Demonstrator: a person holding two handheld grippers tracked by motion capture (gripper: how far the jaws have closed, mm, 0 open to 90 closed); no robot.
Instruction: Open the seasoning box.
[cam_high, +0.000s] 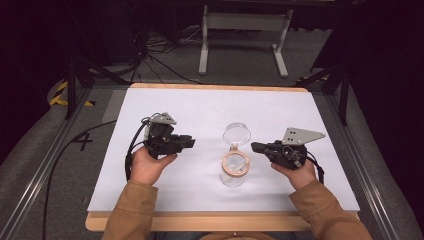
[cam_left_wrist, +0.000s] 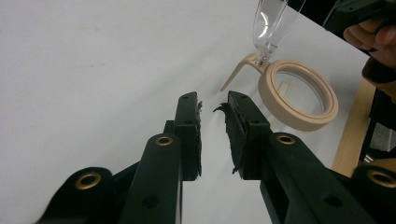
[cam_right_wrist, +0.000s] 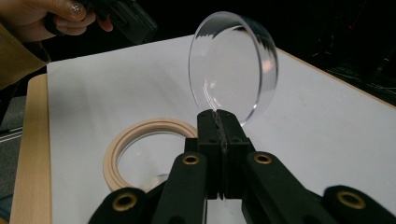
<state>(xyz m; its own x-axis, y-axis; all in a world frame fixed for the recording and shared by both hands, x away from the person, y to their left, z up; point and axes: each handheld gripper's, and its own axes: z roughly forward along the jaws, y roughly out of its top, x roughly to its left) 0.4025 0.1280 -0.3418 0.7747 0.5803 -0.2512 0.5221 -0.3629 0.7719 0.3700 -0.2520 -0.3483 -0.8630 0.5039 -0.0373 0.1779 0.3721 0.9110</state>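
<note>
Your right tool (cam_right_wrist: 219, 119), clamped shut, seems to touch the clear round hinged lid (cam_right_wrist: 232, 65), propping it upright over the tan-rimmed glass jar (cam_high: 235, 169); your left tool (cam_left_wrist: 214, 109) waits slightly parted, empty

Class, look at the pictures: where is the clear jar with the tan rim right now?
In the high view the clear jar stands on the white table near its front middle, between the left tongs and the right tongs, its clear lid flipped open behind it.

A white table (cam_high: 150, 175) with a wooden edge; beyond it, a grey stand (cam_high: 245, 22).
</note>
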